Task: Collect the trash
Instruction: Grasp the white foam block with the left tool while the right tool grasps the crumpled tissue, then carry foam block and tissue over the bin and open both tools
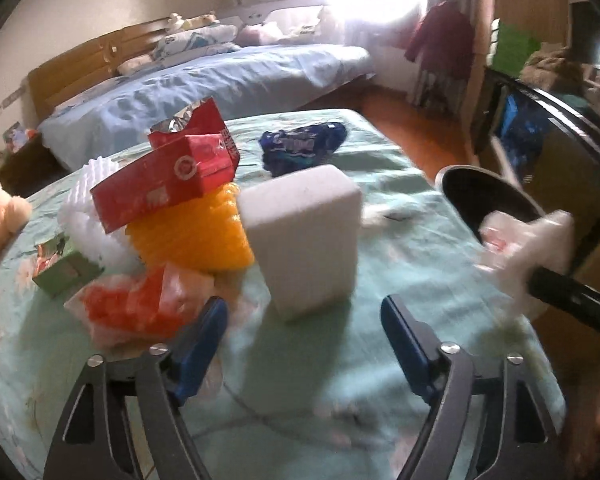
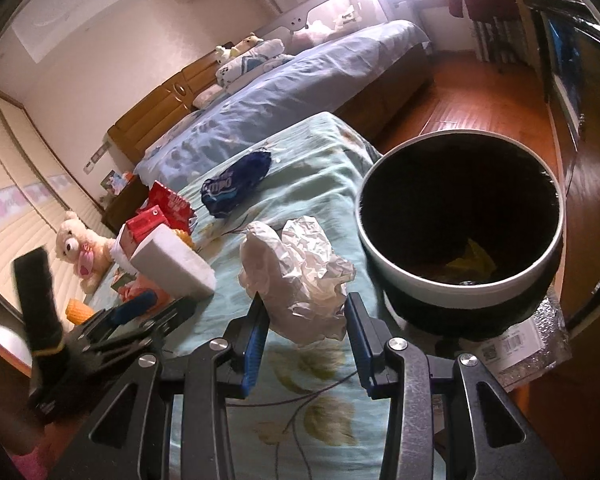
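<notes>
My right gripper (image 2: pixel 306 312) is shut on a crumpled white paper wad (image 2: pixel 300 272), held above the green cloth just left of the round trash bin (image 2: pixel 460 216). The bin has a white rim, a dark inside and some yellow scraps at the bottom. In the left wrist view the wad (image 1: pixel 528 244) shows blurred in front of the bin (image 1: pixel 488 192). My left gripper (image 1: pixel 304 316) is open and empty, just in front of a white foam block (image 1: pixel 308 236). A blue snack wrapper (image 1: pixel 300 146) lies farther back.
A pile sits left of the block: red cartons (image 1: pixel 168 180), a yellow ribbed cup (image 1: pixel 196 232), white foam (image 1: pixel 88 216), an orange packet (image 1: pixel 136 304), a green box (image 1: pixel 66 274). A plush bear (image 2: pixel 80 248) sits left. A bed (image 2: pixel 284 92) and wooden floor (image 2: pixel 472 96) lie beyond.
</notes>
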Demonstrator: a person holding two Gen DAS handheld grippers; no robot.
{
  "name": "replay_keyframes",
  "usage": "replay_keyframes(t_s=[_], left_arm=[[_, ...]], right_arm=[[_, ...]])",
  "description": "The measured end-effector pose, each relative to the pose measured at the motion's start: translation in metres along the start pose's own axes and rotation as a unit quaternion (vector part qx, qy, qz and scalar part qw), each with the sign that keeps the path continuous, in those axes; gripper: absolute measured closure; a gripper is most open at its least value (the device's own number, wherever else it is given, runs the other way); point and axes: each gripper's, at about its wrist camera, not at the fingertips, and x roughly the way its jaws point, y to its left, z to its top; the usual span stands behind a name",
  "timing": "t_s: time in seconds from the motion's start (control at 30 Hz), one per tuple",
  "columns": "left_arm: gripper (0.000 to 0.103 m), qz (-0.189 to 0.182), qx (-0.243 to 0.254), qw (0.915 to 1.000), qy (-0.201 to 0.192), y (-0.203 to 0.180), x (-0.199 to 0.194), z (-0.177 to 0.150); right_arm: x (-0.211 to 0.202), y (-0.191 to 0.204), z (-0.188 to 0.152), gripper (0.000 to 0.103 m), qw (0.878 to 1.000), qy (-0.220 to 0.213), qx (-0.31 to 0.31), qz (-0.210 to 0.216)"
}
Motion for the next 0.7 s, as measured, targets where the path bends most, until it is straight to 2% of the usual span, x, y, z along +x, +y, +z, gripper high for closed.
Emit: replay_keyframes(t_s=[0.1,0.17,0.2,0.23,0.47,0.7], left_arm=[[0.023,0.009,-0.015,0.9997,0.015,-0.003,0.023,0.011],[0.028,0.012,-0.017,0.9996,0.02,-0.005,0.029,0.012],[0.035,0.011,-0.016,0.9996,0.02,-0.007,0.03,0.014],[0.056,0.0,-0.015,0.9997,0.021,-0.008,0.032,0.014],[0.059,-0.049,0.005,0.9988,-0.005,-0.018,0.019,0.013],[0.059,-0.077,0.04,0.9962,0.009,-0.033,0.009,0.008]], right_arm=[[-0.002,-0.005,0.002,0.064,1.0,-0.002,0.003,0.001],[-0.002,-0.007,0.003,0.064,1.0,-0.003,0.004,0.001],[-0.002,-0.007,0.003,0.064,1.0,-0.003,0.005,0.001],[-0.002,-0.008,0.002,0.064,1.0,-0.003,0.005,0.0],[-0.007,-0.015,0.003,0.064,1.0,-0.006,0.007,-0.002],[-0.018,-0.028,0.012,0.064,1.0,-0.016,0.009,-0.017]])
